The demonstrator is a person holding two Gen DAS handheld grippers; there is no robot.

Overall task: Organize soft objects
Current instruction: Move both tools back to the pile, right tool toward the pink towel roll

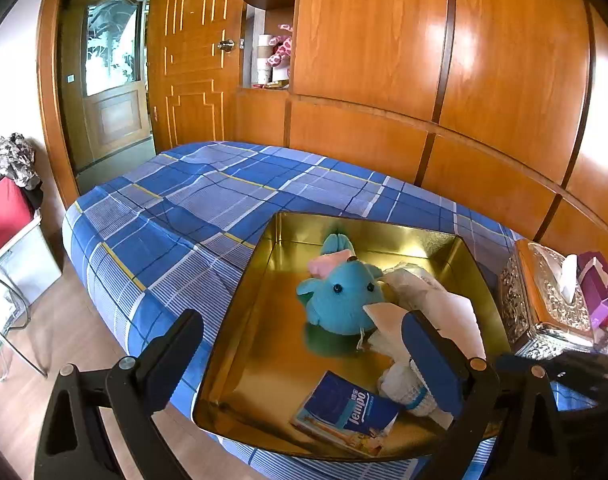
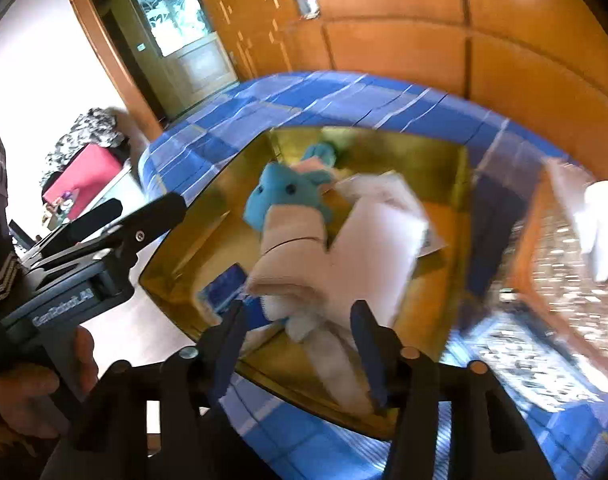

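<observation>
I count one gold tin tray (image 1: 239,320) on the blue plaid bed (image 1: 175,208), and in it one blue plush toy (image 1: 340,300), one Tempo tissue pack (image 1: 346,414) and a heap of pale folded cloths (image 1: 432,312); how many cloths, I cannot tell. One ornate tissue box (image 1: 544,300) stands beside the tray. My left hand-held gripper (image 1: 304,364) hangs over the tray's near edge, jaws wide and empty. My right hand-held gripper (image 2: 299,340) has its jaws parted around a white cloth bundle (image 2: 304,320); through the blur, the pads seem not to press.
</observation>
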